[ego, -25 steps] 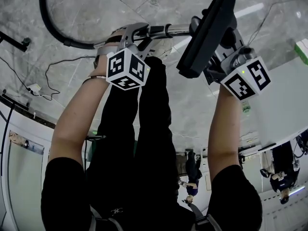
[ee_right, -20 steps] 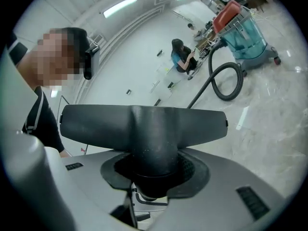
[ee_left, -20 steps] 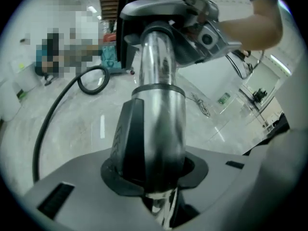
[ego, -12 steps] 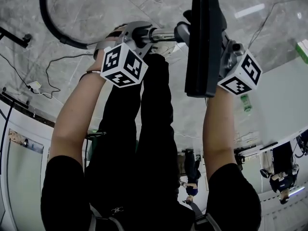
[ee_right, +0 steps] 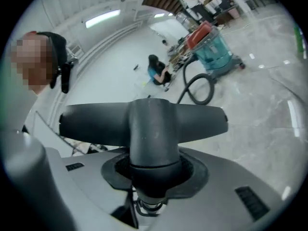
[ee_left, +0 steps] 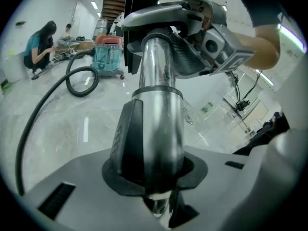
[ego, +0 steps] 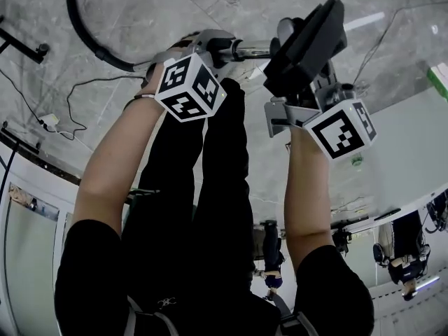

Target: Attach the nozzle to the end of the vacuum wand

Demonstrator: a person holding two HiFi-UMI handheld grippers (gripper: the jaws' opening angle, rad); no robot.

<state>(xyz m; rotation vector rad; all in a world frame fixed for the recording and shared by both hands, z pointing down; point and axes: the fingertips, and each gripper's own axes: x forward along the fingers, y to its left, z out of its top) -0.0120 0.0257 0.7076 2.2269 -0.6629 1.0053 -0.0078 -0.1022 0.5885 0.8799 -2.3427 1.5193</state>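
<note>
Pale marble floor [ego: 140, 19] lies under both tools: the left gripper [ee_left: 153, 177], jaws just closed tighter, clamps the wand [ee_left: 159, 105], the right gripper [ee_right: 150, 177], jaws likewise tightening, clamps the nozzle [ee_right: 144, 121] by its neck at the wand's tip, so joining seems underway and wants a straight push home.

nozzle [ego: 308, 40]: black, tilted | wand [ego: 253, 47]: chrome, end at nozzle

1. Head view: looks steeply down to the floor [ego: 140, 19].
2. Left gripper view: close along the wand [ee_left: 159, 109].
3. Right gripper view: close on the nozzle [ee_right: 144, 121]; both gripper views show the far teal vacuum [ee_right: 214, 52].
</note>
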